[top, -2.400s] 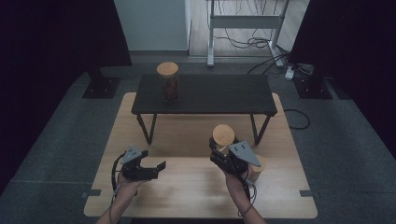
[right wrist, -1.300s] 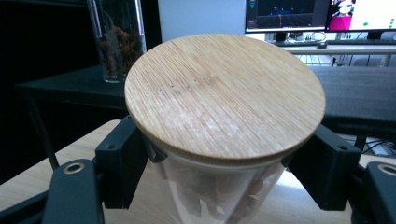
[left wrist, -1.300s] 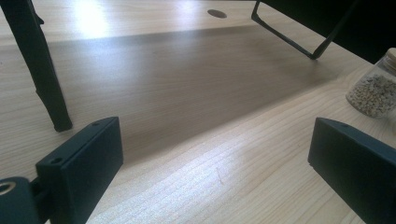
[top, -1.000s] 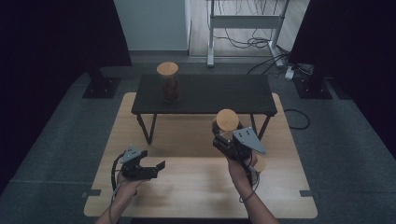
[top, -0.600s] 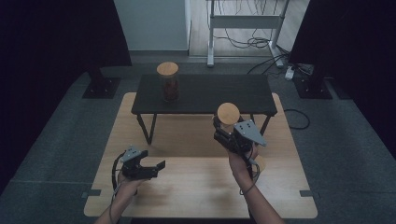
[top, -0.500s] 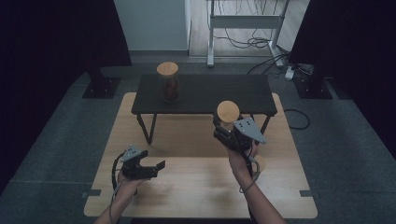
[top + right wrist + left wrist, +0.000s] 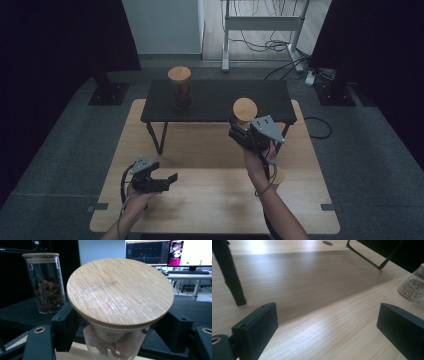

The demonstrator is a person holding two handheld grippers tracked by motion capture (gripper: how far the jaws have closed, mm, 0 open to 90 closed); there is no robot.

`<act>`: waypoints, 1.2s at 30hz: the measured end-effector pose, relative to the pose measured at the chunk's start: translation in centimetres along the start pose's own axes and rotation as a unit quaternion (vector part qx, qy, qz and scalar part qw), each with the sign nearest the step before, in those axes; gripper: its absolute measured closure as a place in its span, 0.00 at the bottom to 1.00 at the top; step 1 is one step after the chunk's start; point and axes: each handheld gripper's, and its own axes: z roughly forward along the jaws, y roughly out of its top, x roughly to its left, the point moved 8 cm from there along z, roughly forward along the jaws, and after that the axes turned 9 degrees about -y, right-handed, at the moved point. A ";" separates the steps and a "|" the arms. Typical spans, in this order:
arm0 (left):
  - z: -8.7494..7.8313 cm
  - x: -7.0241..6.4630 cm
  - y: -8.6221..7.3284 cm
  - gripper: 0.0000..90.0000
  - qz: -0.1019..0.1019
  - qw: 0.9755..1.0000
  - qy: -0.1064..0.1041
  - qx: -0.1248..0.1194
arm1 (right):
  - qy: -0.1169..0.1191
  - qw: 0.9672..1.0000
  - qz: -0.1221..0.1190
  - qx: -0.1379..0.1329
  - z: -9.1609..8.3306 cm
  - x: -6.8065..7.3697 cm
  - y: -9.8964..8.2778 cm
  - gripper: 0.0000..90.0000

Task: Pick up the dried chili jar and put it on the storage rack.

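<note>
Right tongs [image 7: 239, 131] carried jar [image 7: 245, 111] toward black shelf [image 7: 215, 100] edge.

Jar [image 7: 117, 345] clear w/ pale striped bamboo lid [image 7: 120, 292]; 2nd jar [image 7: 180, 90] reddish-brown inside; table [image 7: 210, 200] light wood; jaws black.

Lab: black curtains [image 7: 60, 40], monitors [image 7: 147, 251]
</note>
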 end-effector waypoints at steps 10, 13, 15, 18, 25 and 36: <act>0.4 -0.4 -0.1 0.03 0.005 1.000 -0.006 0.006 | -0.009 1.000 -0.003 0.000 1.1 -0.3 0.9 0.28; 0.4 -0.3 -0.1 0.03 0.005 1.000 -0.005 0.005 | -0.011 1.000 -0.006 -0.001 1.5 -0.4 1.1 0.28; 0.3 -0.3 -0.1 0.03 0.003 1.000 -0.004 0.005 | -0.012 1.000 -0.008 0.000 1.7 -0.4 1.2 0.28; 0.3 -0.2 -0.1 0.03 0.003 1.000 -0.003 0.005 | -0.014 1.000 -0.010 0.001 2.0 -0.4 1.4 0.28; 0.4 -0.1 -0.2 0.03 0.003 1.000 -0.004 0.009 | -0.018 1.000 -0.007 0.006 2.9 -0.5 1.6 0.28; 0.5 0.3 -0.2 0.03 0.000 1.000 -0.003 0.011 | -0.028 0.999 -0.010 0.018 4.7 -0.6 1.8 0.28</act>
